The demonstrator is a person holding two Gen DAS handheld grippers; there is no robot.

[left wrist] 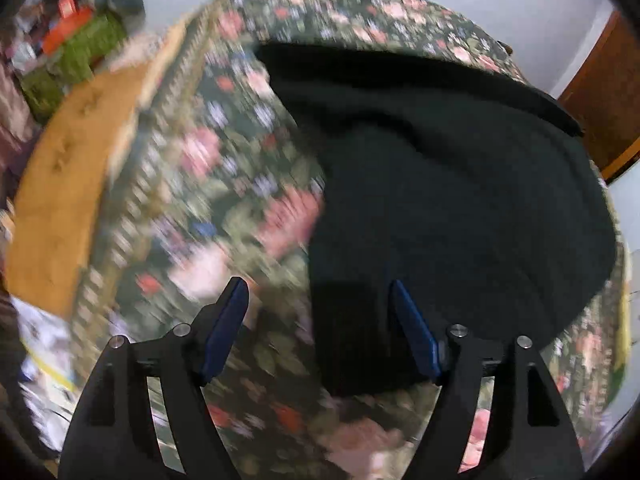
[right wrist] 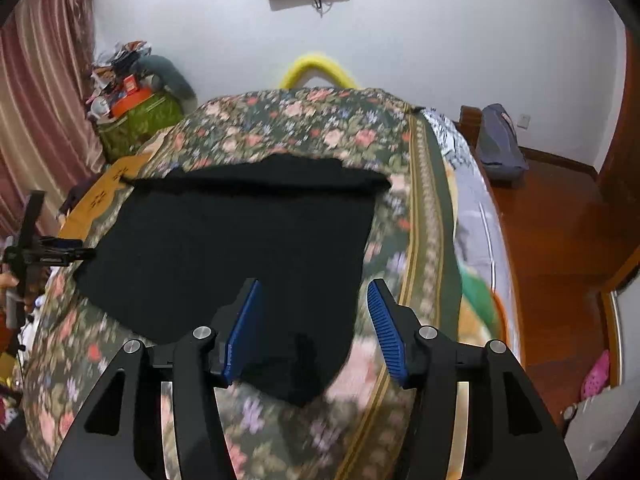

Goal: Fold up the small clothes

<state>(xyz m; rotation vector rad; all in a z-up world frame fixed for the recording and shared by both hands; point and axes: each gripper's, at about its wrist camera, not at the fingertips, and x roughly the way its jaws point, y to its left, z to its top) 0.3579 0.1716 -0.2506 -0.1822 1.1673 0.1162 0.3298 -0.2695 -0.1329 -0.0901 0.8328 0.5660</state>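
Black garment (right wrist: 240,248) lies spread flat on the flowered bedspread (right wrist: 280,120), not yet folded.
Both tools hover at its near edge, well placed for lifting the hem: left hand-held gripper (left wrist: 318,316) and right hand-held gripper (right wrist: 314,312) each stand apart, holding nothing. The garment's long axis appears to run left to right; orientation unclear.
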